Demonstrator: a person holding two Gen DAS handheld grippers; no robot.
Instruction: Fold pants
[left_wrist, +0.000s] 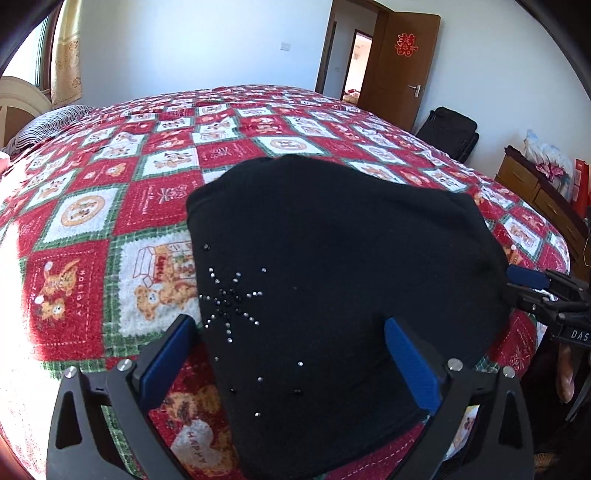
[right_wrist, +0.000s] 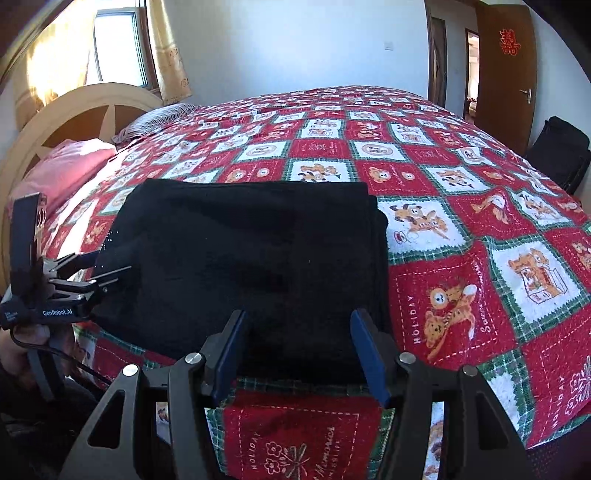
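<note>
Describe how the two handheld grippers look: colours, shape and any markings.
Both the left gripper and the right gripper have black angular frames with silver bolts and flat blue-padded fingers. The left one's body reads "GenRobot.AI" and trails a black cable.

Bed covered w/ red, green & white holiday quilt (right_wrist: 461, 258), teddy-bear squares, "HOLIDAY" lettering. Striped pillow (right_wrist: 159, 118) at head end, pink pillow (right_wrist: 62, 166) just beside it, nearer the cam. Curved beige headboard (right_wrist: 74, 107) behind both. Window (right_wrist: 118, 48) w/ yellow patterned curtain (right_wrist: 170, 51), sun coming in strong. White wall w/ light switch (left_wrist: 285, 45). Brown door (left_wrist: 402, 70) stands open, red paper cutout (left_wrist: 404, 45) stuck on it. Black bag (left_wrist: 448, 131) on floor near door. Wooden dresser (left_wrist: 535, 188) by far corner, stuff piled on top, can't make out what.
</note>
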